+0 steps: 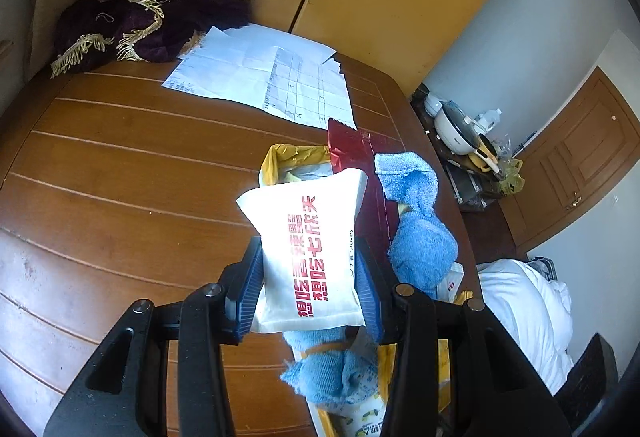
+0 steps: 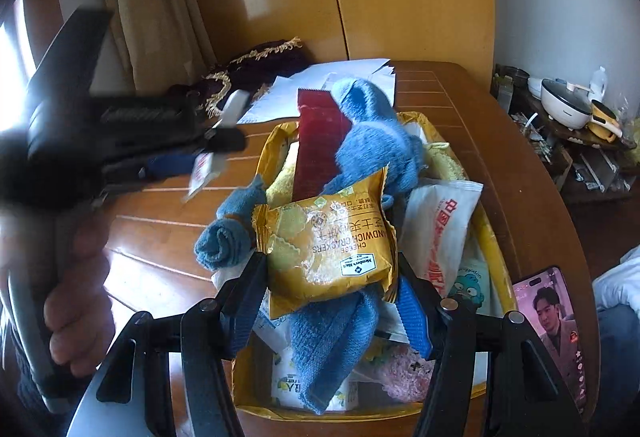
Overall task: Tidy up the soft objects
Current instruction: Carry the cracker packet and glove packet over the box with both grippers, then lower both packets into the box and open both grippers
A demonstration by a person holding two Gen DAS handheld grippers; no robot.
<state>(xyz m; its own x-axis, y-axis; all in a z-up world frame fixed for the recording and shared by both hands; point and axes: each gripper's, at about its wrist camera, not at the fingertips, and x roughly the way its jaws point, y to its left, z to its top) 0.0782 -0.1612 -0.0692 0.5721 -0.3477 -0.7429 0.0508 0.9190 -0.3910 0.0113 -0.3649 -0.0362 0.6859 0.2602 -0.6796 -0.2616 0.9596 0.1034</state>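
Far back at the table's (image 1: 120,165) left corner lies a dark purple cloth with gold fringe (image 1: 144,25), and white papers (image 1: 264,77) are spread along the back edge beside it. Your left gripper (image 1: 310,277) is squeezed onto a white packet with red writing (image 1: 308,249), one blue pad pressed on each side, and it holds the packet up above the table. Just right of the packet a blue towel (image 1: 416,229) and a red packet (image 1: 352,153) stick up out of the yellow box (image 1: 280,161) near the table's right edge.

In the right wrist view, your left hand (image 2: 76,289) and its gripper look blurry on the left. Your right gripper (image 2: 328,293) is pinched onto a yellow pack of cheese sandwich crackers (image 2: 328,249), right over the full yellow box (image 2: 496,257). A white packet (image 2: 440,229) leans beside the crackers. A phone (image 2: 552,325) lies by the table's right edge, maybe touching the box.
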